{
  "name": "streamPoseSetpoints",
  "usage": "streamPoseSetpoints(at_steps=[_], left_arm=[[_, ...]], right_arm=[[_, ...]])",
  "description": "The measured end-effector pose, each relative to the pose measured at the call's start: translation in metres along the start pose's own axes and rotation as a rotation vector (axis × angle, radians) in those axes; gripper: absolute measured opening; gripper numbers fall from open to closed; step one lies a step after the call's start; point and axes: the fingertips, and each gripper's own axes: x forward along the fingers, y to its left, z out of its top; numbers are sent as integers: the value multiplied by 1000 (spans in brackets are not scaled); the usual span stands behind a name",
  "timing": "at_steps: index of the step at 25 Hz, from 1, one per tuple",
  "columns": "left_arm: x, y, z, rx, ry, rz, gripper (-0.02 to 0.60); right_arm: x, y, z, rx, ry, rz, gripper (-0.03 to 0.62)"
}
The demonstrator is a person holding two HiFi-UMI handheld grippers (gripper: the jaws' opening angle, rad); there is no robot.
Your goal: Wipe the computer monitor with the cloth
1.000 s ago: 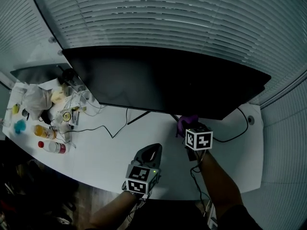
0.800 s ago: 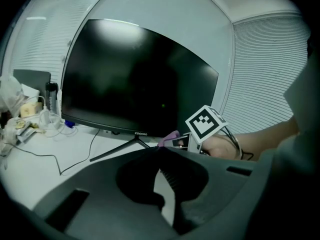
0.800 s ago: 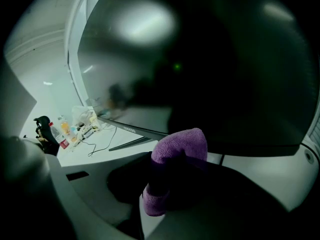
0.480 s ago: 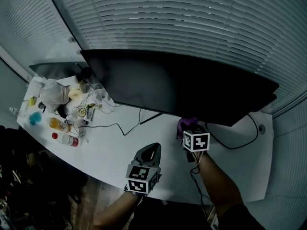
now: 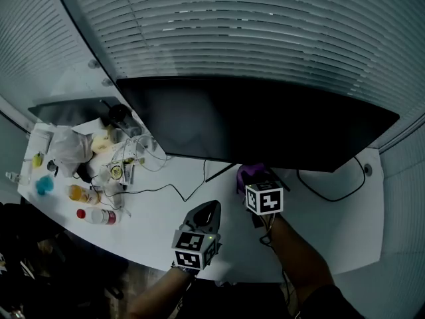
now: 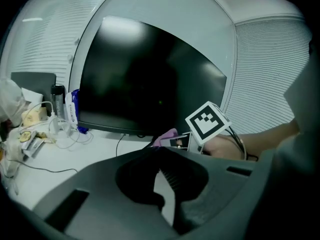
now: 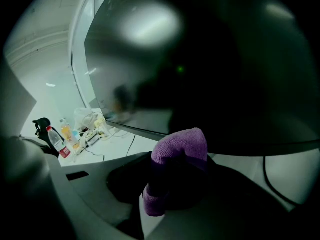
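A wide black monitor (image 5: 265,121) stands on the white desk (image 5: 159,214); its dark screen (image 7: 210,59) fills the right gripper view and also shows in the left gripper view (image 6: 150,84). My right gripper (image 5: 251,178) is shut on a purple cloth (image 7: 175,159), held just below the screen's lower edge; the cloth (image 5: 247,173) peeks out above the marker cube. My left gripper (image 5: 207,211) hovers low over the desk's front, left of the right one, jaws closed with nothing between them (image 6: 161,159).
Clutter sits at the desk's left end: bottles (image 5: 93,215), a white bag (image 5: 66,145), cables (image 5: 146,191) and small items. A black cable (image 5: 332,191) loops at the right of the monitor stand. Window blinds (image 5: 265,25) rise behind the monitor.
The head view has shifted, so the scene slid right and down. The right gripper with the cloth moved slightly left along the monitor's lower edge. The left gripper stayed put.
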Motion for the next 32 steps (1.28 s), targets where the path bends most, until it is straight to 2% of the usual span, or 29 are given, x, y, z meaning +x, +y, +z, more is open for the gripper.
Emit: streamPoseSetpoints(at_steps=[6, 16, 32], left_arm=[[-19, 56, -5, -12, 3, -7, 6], [-65, 128, -7, -28, -10, 29, 6], [-113, 205, -13, -38, -20, 53, 6]], right_arm=[[36, 51, 9, 11, -16, -4, 80], [84, 126, 24, 6, -18, 19, 80], [142, 225, 46, 7, -51, 79, 80]])
